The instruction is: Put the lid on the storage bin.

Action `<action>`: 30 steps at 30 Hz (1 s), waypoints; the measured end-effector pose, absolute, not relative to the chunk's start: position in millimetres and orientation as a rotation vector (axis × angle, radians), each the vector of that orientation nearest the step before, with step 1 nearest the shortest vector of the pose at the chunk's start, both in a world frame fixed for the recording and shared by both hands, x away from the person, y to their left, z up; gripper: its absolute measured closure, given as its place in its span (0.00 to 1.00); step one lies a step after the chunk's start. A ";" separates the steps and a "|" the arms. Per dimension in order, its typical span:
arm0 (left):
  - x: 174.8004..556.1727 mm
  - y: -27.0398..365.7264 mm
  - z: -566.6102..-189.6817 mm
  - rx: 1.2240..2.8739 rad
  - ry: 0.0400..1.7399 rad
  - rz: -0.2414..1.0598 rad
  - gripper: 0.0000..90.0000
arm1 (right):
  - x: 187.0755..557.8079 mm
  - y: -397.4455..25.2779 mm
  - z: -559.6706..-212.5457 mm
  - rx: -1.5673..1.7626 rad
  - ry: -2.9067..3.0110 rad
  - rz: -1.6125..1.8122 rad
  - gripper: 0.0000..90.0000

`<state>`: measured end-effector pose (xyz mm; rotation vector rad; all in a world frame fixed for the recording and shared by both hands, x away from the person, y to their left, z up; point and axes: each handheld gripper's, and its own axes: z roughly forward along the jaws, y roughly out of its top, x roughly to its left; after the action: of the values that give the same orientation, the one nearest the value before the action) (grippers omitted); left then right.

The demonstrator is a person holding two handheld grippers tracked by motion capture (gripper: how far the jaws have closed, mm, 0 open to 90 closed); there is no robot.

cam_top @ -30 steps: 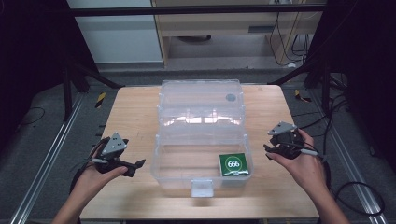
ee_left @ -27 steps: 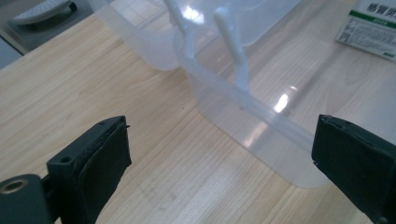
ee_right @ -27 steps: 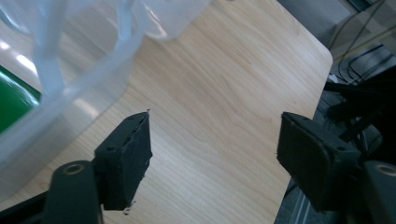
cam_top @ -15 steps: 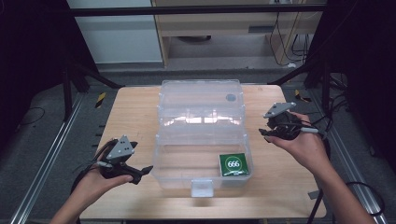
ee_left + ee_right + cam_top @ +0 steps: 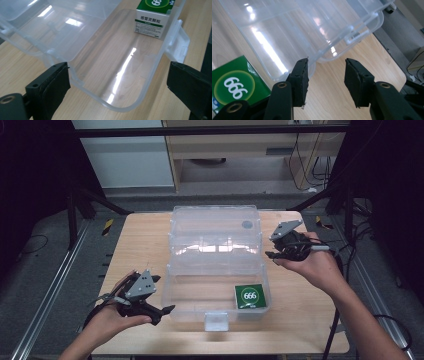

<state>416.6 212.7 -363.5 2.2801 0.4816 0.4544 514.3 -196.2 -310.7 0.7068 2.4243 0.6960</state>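
1. high view: a clear plastic box [image 5: 216, 285] sits open mid-table, lid [image 5: 216, 227] laid back. a green carton [image 5: 249, 296] lies in its near right corner. the left gripper [image 5: 167, 309] hovers just beside the box's near left corner, the right gripper [image 5: 268, 254] beside the hinge on the right.
2. left gripper view: jaws wide apart, nothing between them but the box corner [image 5: 117, 105] beyond.
3. right gripper view: jaws partly apart over bare table [image 5: 329, 82], holding nothing; the carton [image 5: 235, 83] shows at left.
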 end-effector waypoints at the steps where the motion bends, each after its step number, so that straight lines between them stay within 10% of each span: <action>1: 416.5 210.7 -364.1 2.283 0.479 0.451 0.05 | 515.6 -194.0 -308.4 0.695 2.422 0.693 0.61; 18: 421.0 181.5 -382.0 2.334 0.405 0.367 0.09 | 542.0 -155.1 -283.0 0.515 2.493 0.656 0.50; 30: 423.2 177.5 -392.2 2.392 0.358 0.327 0.24 | 558.0 -127.6 -292.6 0.369 2.573 0.586 0.66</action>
<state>423.2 177.5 -392.2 2.3924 0.3575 0.3270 558.0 -127.6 -292.6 0.3694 2.5734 0.5856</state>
